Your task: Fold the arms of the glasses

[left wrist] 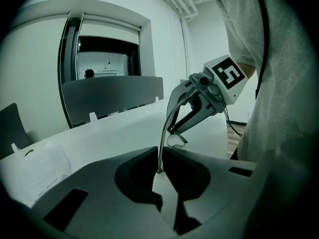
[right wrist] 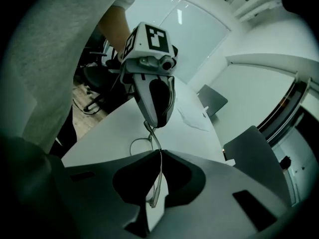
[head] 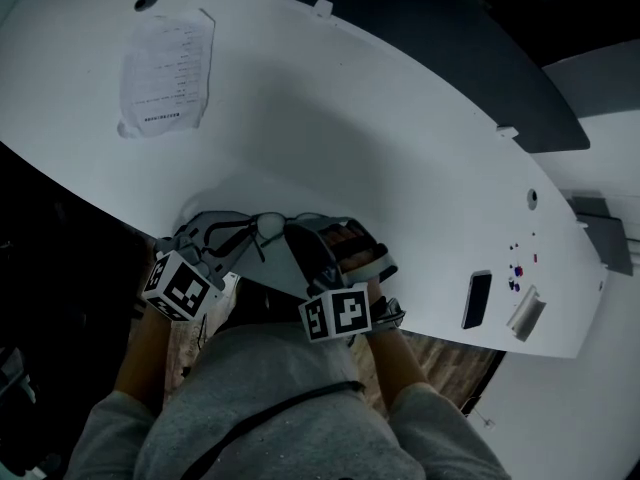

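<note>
A thin-framed pair of glasses (head: 267, 226) hangs just above the near edge of the white table (head: 400, 148), between my two grippers. My left gripper (head: 250, 232) is shut on one slender arm; in the left gripper view that arm (left wrist: 161, 133) rises out of the closed jaws of my left gripper (left wrist: 160, 152) towards the right gripper (left wrist: 175, 129). My right gripper (head: 292, 232) is shut on the other arm, which in the right gripper view (right wrist: 155, 185) runs through its closed jaws (right wrist: 159, 153). A lens rim (right wrist: 135, 144) shows below the left gripper (right wrist: 152, 124).
A printed sheet of paper (head: 168, 68) lies at the table's far left. A dark flat phone-like object (head: 477, 299) and a small silver item (head: 527, 313) sit near the right end. The table's near edge runs right under the grippers, against the person's grey-clad body.
</note>
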